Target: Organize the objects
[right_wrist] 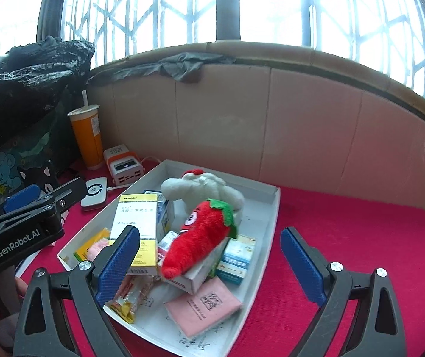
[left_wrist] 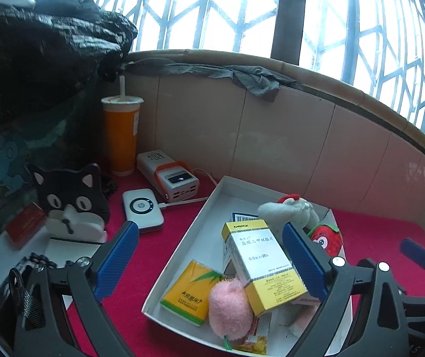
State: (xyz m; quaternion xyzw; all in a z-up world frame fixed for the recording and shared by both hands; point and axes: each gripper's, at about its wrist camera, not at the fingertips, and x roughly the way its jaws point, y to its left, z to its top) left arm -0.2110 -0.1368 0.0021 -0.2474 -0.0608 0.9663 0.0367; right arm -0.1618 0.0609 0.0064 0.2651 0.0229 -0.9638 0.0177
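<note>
Both grippers are wide open, holding nothing — right gripper (right_wrist: 209, 263) hovers just behind the red strawberry plush (right_wrist: 200, 232) atop the white tray (right_wrist: 272, 205). I'd clear the left gripper (left_wrist: 211, 257) before the next pick.

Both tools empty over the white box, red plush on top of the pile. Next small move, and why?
Probably take the left tool toward the white router lying outside the white box on the red cloth. Both tools stand open and hold nothing; the right tool is clear of the red plush, which already lies in the box.
</note>
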